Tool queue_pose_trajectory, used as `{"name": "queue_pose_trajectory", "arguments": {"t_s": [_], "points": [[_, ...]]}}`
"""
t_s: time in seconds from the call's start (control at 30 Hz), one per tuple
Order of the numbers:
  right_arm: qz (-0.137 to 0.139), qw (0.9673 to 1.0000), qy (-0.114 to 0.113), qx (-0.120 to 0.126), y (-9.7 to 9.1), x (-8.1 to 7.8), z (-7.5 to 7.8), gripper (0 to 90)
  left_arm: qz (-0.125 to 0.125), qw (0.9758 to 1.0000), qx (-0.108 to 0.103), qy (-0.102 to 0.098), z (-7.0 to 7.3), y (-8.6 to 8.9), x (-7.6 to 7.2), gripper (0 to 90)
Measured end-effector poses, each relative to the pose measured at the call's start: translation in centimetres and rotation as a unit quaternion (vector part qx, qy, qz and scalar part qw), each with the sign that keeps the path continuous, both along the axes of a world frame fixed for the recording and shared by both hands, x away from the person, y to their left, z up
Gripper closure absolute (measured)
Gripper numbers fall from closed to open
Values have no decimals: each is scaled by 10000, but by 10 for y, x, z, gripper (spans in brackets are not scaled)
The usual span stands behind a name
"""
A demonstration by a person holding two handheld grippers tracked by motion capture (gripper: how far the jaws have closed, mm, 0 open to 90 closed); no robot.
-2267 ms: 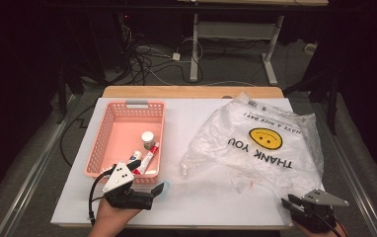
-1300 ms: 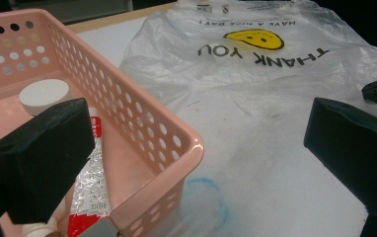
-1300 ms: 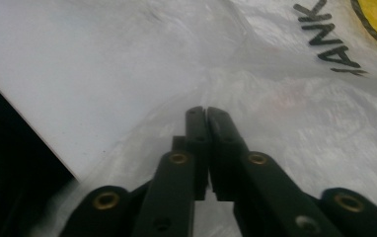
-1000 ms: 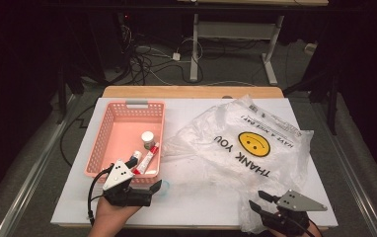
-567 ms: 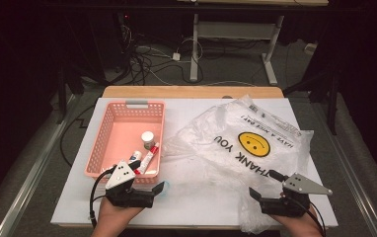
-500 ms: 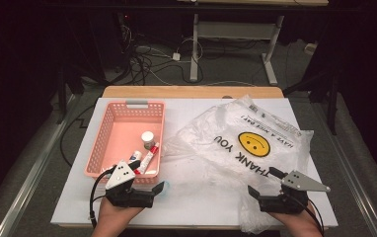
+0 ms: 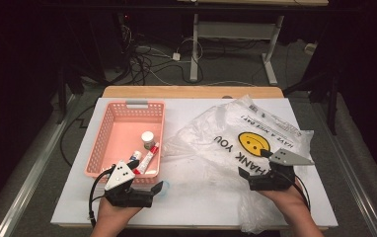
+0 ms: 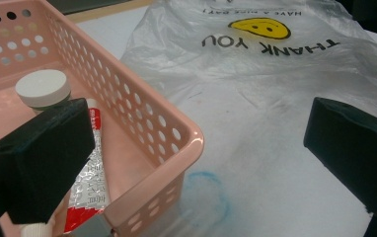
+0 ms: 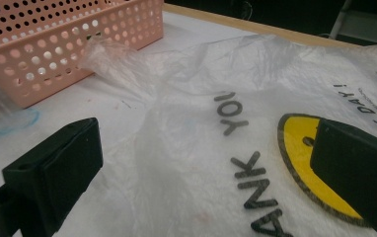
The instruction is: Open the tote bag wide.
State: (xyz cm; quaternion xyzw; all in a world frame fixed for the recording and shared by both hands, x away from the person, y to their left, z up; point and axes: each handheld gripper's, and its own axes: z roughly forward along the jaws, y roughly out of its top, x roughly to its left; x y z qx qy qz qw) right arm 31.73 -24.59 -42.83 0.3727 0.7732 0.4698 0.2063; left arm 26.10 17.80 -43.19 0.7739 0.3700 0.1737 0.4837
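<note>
A clear plastic bag (image 7: 245, 143) with a yellow smiley and "THANK YOU" lies crumpled on the right half of the white table. My right gripper (image 7: 255, 168) rests over its near part, and its jaws have just been opening. They now stand wide open above the print (image 9: 236, 118), with only flat bag film below my right gripper (image 9: 206, 182). My left gripper (image 7: 149, 177) is open at the near right corner of the pink basket (image 7: 94, 148). One jaw is inside the basket and one outside, either side of the rim (image 8: 142, 94).
In the basket lie a white-capped bottle (image 7: 148, 138), a red and white tube (image 7: 146, 159) and a small blue-tipped item (image 7: 135, 155). A faint blue ring (image 8: 204, 195) marks the table beside the basket. The table's wooden far edge (image 7: 191, 91) lies beyond.
My right hand came in from the lower right, dragging the bag's near edge leftward, then moved forward onto the bag. Its jaws opened. The left gripper stayed put.
</note>
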Motion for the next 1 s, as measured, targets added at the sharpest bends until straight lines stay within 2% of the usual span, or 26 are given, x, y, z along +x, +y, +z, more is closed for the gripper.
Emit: {"name": "queue_pose_trajectory", "arguments": {"t_s": [0.13,0.23,0.27,0.37,0.4,0.53,0.63,0.8,1.0], "points": [[13,10000,-16,-39,7,19,2,0,-17,10000,-40,-58,-1,1,0,0],[40,10000,-41,-23,14,32,1,0,61,9999,-66,-95,-1,2,0,0],[66,10000,-61,-13,16,34,2,0,55,9999,-53,-102,-1,3,1,0],[226,9995,-107,-187,24,35,3,0,77,9999,-60,-114,-1,4,0,0],[241,9995,-100,-165,25,35,3,7,73,9999,-55,-107,-1,5,0,0],[411,9987,99,-289,29,36,-1,39,73,9999,-87,-93,-2,5,1,0],[527,9972,381,-356,31,37,-5,124,43,9999,-59,-84,-2,3,0,0],[733,9925,625,-751,42,37,-17,151,23,9999,-87,-84,-2,3,0,0],[913,9861,893,-1062,52,35,-29,184,30,9999,-113,-86,-2,5,-1,0]]}}
